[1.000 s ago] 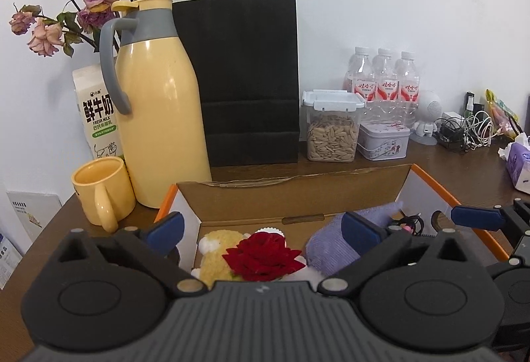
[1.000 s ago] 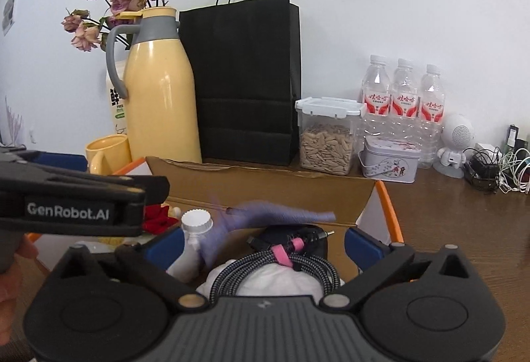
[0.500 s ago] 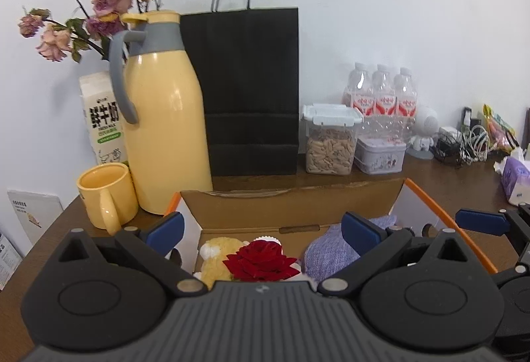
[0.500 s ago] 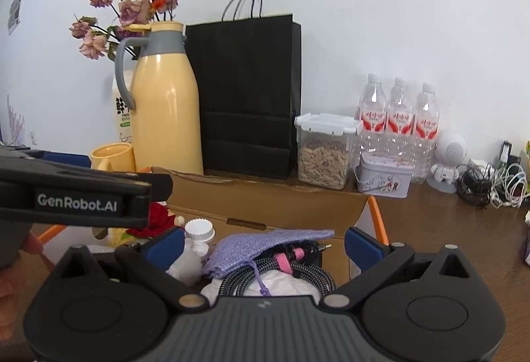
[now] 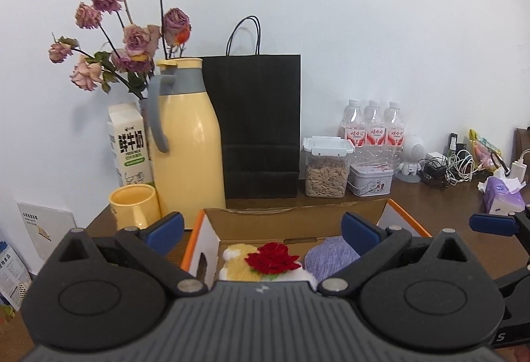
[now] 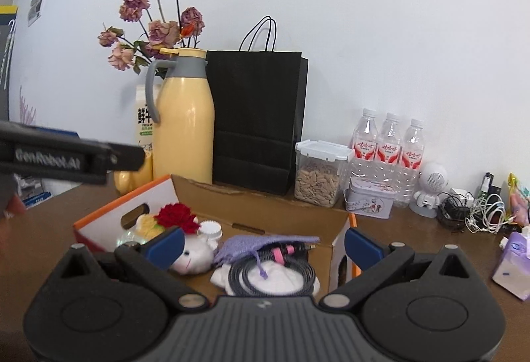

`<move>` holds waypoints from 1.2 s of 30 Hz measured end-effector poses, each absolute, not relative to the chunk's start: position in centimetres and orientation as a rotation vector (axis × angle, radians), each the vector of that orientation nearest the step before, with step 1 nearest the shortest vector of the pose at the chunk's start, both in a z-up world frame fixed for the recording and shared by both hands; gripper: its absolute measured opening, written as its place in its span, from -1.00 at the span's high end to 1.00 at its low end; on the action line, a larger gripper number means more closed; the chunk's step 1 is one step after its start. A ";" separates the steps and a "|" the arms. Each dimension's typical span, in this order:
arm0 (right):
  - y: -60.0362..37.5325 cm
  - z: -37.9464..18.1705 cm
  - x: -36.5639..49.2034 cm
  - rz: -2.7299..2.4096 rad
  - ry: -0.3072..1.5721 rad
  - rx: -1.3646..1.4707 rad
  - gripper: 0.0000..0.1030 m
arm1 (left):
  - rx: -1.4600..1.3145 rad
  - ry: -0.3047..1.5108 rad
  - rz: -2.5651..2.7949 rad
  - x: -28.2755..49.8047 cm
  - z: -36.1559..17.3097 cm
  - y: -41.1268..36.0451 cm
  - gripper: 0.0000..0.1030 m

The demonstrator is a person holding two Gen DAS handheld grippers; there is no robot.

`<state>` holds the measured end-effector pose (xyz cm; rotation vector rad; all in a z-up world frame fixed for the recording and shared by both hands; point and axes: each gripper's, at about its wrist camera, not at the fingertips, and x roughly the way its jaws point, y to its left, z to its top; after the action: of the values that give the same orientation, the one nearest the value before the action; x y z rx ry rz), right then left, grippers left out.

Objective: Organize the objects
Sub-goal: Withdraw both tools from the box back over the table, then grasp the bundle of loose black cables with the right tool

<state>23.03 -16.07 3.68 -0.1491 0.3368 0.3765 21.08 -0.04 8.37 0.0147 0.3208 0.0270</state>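
Note:
An open cardboard box with orange edges sits on the brown table. Inside lie a red fabric rose, a yellow-and-white plush toy, a purple knitted pouch, a coiled black cable and a white bottle cap. My left gripper hangs open above the box's near side, holding nothing. Open and empty too, my right gripper is above the pouch and cable. The left gripper's side shows at the left of the right wrist view.
Behind the box stand a yellow thermos jug, yellow mug, milk carton, dried roses, black paper bag, seed jar, tin and three water bottles. Cables and a tissue pack lie right.
Both grippers have risen and pulled back from the box, so more wall and flowers show. The purple pouch, seen mid-air a second ago, now rests on the cable.

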 end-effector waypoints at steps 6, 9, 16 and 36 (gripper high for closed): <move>-17.2 3.3 19.8 0.375 0.355 -0.155 -1.00 | 0.035 0.330 0.045 17.8 8.3 0.7 -1.00; -17.9 2.7 18.2 0.369 0.371 -0.164 -1.00 | 0.039 0.346 0.048 16.1 8.0 1.2 -1.00; -19.9 0.6 15.4 0.359 0.440 -0.160 -1.00 | 0.055 0.409 0.070 12.9 5.9 2.3 -1.00; -18.5 -4.8 16.5 0.381 0.623 -0.094 -0.65 | 0.011 0.552 0.080 10.4 1.5 3.9 -1.00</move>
<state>16.53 -18.54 -4.83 -0.0937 0.6229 0.3807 10.42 3.93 1.50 0.0111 0.5522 0.0804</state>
